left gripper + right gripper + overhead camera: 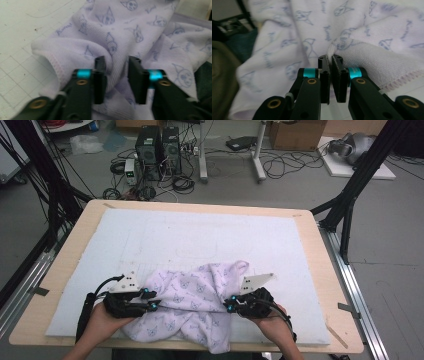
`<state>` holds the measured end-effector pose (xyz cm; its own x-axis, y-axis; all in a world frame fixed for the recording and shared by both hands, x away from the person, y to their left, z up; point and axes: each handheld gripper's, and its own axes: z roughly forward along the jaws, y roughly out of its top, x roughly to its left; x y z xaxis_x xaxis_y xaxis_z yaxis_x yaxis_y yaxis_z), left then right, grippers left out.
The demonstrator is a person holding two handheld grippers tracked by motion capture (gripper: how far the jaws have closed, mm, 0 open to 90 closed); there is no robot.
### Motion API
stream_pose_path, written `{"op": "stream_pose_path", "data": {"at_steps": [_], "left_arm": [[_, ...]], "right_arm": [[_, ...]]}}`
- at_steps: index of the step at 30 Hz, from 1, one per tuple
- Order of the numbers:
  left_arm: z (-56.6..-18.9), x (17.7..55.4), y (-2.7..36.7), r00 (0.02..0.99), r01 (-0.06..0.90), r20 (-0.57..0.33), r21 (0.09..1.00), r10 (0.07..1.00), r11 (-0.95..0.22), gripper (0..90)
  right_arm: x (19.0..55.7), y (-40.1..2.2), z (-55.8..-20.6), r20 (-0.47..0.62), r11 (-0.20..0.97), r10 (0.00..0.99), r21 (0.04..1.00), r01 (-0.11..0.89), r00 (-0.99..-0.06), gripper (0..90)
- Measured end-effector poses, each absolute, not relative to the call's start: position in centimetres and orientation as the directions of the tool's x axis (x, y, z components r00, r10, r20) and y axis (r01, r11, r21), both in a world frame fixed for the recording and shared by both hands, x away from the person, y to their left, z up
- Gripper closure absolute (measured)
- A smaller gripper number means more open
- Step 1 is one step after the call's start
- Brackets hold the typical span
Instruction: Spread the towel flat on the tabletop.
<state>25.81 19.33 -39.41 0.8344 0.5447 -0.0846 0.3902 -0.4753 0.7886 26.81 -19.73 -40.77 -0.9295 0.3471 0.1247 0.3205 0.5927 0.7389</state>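
- High view: a crumpled pale-lilac knit garment with a blue cartoon print [192, 306] sits at the lower middle of the frame, on the near part of the white gridded foam mat [200, 240] that covers the light wooden table [320, 270]. One corner hangs over the mat's near edge. The left gripper [152, 301] comes in at the lower left and meets the cloth's left side; the right gripper [229, 304] comes in at the lower right and meets its right side. Beyond the table, at the top of the frame, are cables and computer towers [157, 150] on the floor.
- Left gripper view: here the jaws stand apart in the lower middle of the frame, with a ridge of the lilac cloth [117, 50] running up between them. I judge the pads aren't pressing it, so this side is loose. A hemmed opening shows at centre left, with bare mat [22, 32] at the upper left.
- Right gripper view: the jaws are together at centre frame, clamped on a thin stitched edge of the garment [332, 51]. The rest of the cloth billows across the top.
- Progress, as I read it: one edge is pinched and the other is free, and the garment is still bunched. Spreading or folding it flat looks almost wholly ahead, and the left side needs a fresh grip.
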Motion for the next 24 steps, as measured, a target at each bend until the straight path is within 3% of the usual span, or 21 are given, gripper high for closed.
{"op": "stream_pose_path", "data": {"at_steps": [2,3,5,7,8,10,17,19,21,22,23,24], "left_arm": [[-39.0,26.0,19.6,0.832,0.385,-0.08,0.795,0.55,-0.468,54.7],[-38.5,26.2,19.8,0.829,0.381,-0.078,0.803,0.553,-0.458,50.3],[-37.4,27.4,20.2,0.821,0.371,-0.071,0.82,0.567,-0.435,49.7],[-37.3,27.9,20.2,0.817,0.372,-0.069,0.821,0.572,-0.433,49.6],[-37.2,28.5,20.1,0.812,0.376,-0.07,0.821,0.579,-0.429,49.3],[-37.4,29.6,19.8,0.804,0.383,-0.062,0.816,0.592,-0.434,49.1],[-40.6,32.2,18.2,0.796,0.437,-0.062,0.748,0.602,-0.5,48.0],[-42.2,32.8,17.8,0.805,0.479,-0.108,0.697,0.583,-0.533,48.5],[-43.4,32.6,17.5,0.827,0.459,-0.094,0.683,0.554,-0.568,61.7],[-43.4,32.6,17.5,0.827,0.459,-0.094,0.683,0.554,-0.568,73.1],[-43.3,32.6,17.6,0.827,0.466,-0.108,0.68,0.552,-0.566,73.1],[-43.2,32.5,17.6,0.828,0.456,-0.088,0.68,0.554,-0.573,79.6]], "right_arm": [[26.6,-19.9,-40.6,0.137,0.588,0.327,0.745,0.315,-0.935,80.5],[26.3,-20.3,-39.7,0.135,0.575,0.32,0.759,0.306,-0.938,74.8],[26.4,-20.5,-38.5,0.128,0.548,0.317,0.784,0.292,-0.94,70.2],[26.6,-20.6,-37.8,0.112,0.539,0.326,0.793,0.283,-0.939,67.6],[27.4,-20.6,-36.9,0.091,0.52,0.35,0.809,0.274,-0.932,59.8],[28.7,-20.5,-36.7,0.067,0.522,0.39,0.806,0.281,-0.918,55.3],[32.1,-20.1,-39.9,0.134,0.52,0.454,0.763,0.384,-0.881,47.0],[32.6,-19.9,-41.1,0.148,0.527,0.463,0.747,0.405,-0.874,46.8],[33.3,-19.6,-42.7,0.183,0.56,0.467,0.696,0.449,-0.865,53.6],[33.3,-19.6,-42.7,0.183,0.56,0.467,0.696,0.449,-0.865,53.6],[33.6,-19.5,-43.0,0.197,0.573,0.451,0.684,0.451,-0.871,61.1],[33.8,-19.5,-43.2,0.208,0.577,0.439,0.68,0.452,-0.874,68.2]]}}
